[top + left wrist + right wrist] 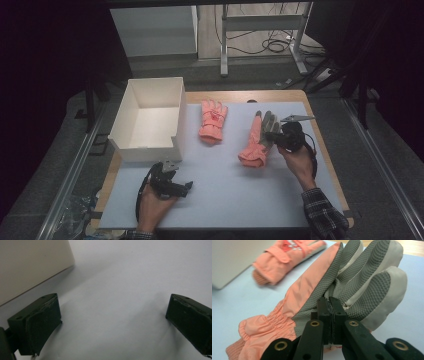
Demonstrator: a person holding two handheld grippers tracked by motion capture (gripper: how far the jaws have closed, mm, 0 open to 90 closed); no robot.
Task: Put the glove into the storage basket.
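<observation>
Two salmon-pink padded winter gloves are out on my pale blue table mat (225, 190). My right gripper (272, 136) has its jaws pinched together on the palm-up pink glove with the grey textured grip palm (257, 140), biting the fabric at the edge of the palm near the finger bases. You can see it best in the right gripper view, where the jaws meet with glove material (342, 287) caught between them. That glove sits right of centre on the mat, fingers pointing to the far side, ribbed cuff toward the near side.

Its partner, the pink glove lying back-up with a small pattern on it (213, 121), is further left and a bit farther away, well apart from the held one and just right of the open white cardboard box (131, 145) at the far left.

My left gripper (176, 189) is parked low at the near left, close to the box's near corner, jaws spread wide with nothing but bare mat between them, as the left gripper view shows.
</observation>
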